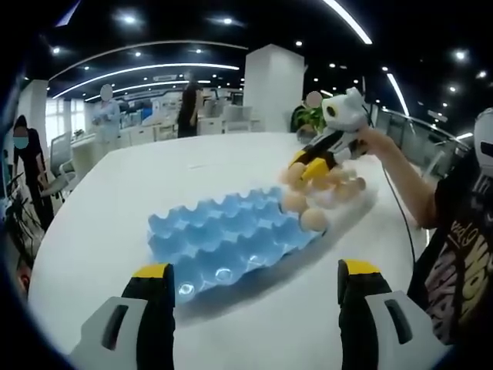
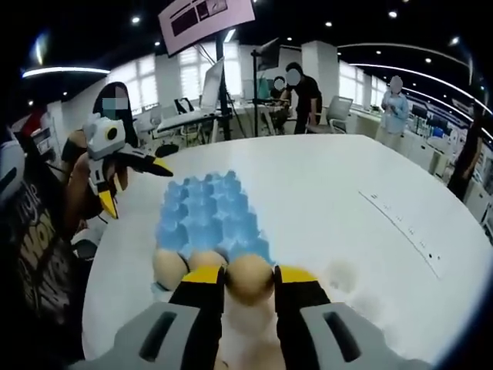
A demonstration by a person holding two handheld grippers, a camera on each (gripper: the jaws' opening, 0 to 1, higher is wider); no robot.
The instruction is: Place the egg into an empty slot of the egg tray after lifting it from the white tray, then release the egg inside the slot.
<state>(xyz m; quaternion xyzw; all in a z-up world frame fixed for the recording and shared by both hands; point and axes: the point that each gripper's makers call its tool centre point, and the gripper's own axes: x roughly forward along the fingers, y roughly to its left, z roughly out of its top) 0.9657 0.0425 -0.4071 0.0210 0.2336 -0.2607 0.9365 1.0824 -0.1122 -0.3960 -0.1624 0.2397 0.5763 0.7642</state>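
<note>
Egg: while gripped between the right gripper's point(image 2: 250, 279) fingers point(image 2: 204, 277), an egg point(image 2: 249, 280) is held beside the egg tray point(image 2: 204, 212).
Left gripper point(image 1: 254, 271): spread wide, nothing held.

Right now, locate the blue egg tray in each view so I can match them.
Left gripper view: egg tray lies at centre, above the left gripper, eggs at its right end.
Right gripper view: egg tray lies left of centre, just beyond the egg.
Shared landmark: the white table.
</note>
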